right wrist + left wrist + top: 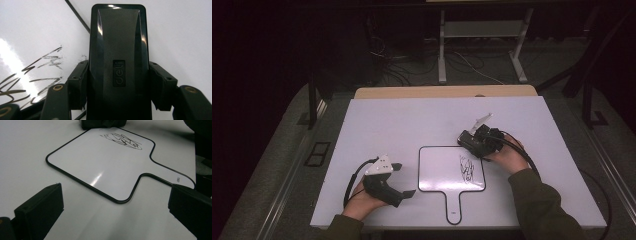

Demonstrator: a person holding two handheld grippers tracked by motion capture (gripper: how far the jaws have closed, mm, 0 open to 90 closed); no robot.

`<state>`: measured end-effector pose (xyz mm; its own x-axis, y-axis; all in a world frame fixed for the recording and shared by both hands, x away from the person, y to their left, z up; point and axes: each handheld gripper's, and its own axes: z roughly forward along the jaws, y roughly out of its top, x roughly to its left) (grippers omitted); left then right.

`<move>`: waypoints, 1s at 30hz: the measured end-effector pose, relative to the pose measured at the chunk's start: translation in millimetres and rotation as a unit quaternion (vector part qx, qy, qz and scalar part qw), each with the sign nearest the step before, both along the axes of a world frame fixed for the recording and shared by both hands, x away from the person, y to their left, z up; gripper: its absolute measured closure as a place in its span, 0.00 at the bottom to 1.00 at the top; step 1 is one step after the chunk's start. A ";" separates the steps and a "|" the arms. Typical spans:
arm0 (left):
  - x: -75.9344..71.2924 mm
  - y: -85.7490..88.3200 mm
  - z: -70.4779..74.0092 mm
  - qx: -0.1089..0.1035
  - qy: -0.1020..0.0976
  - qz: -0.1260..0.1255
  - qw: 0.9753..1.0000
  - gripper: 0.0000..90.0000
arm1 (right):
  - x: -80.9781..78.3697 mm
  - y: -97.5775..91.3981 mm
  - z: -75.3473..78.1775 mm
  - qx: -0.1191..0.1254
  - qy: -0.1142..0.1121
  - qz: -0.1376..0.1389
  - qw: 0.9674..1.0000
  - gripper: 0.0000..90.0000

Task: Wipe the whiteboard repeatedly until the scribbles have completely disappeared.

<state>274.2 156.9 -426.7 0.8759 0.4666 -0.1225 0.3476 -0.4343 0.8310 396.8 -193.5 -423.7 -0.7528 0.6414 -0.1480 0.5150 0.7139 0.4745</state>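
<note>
Two grippers | right gripper [117, 82] clamps eraser [117, 50] (over whiteboard [437, 170]) | left gripper [115, 212] wide apart, empty

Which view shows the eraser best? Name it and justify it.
The right gripper view: the black eraser sits close up, clamped between the jaws, its deli label readable. In the high view it is a dark lump in the right gripper. In the left gripper view just its edge peeks in at the top.

table [387, 120]: white
whiteboard [100, 165]: white, thin black border
scribble [125, 141]: black tangled lines
eraser [117, 50]: black, glossy, grey logo
sleeve [542, 205]: olive green
left gripper [404, 180]: black, white plate on top
</note>
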 end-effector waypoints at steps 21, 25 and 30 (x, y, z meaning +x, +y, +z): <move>-0.4 -0.7 -0.2 0.000 0.001 0.000 1.000 0.00 | -6.7 4.1 -0.1 0.001 0.005 0.018 1.000 0.43; -0.5 -0.5 0.0 0.000 0.001 0.000 1.000 0.00 | -11.2 13.4 -0.5 0.011 0.014 0.042 0.999 0.43; -0.5 0.0 0.1 0.000 0.000 -0.001 1.000 0.00 | -9.9 14.3 0.2 0.001 0.007 0.031 0.999 0.43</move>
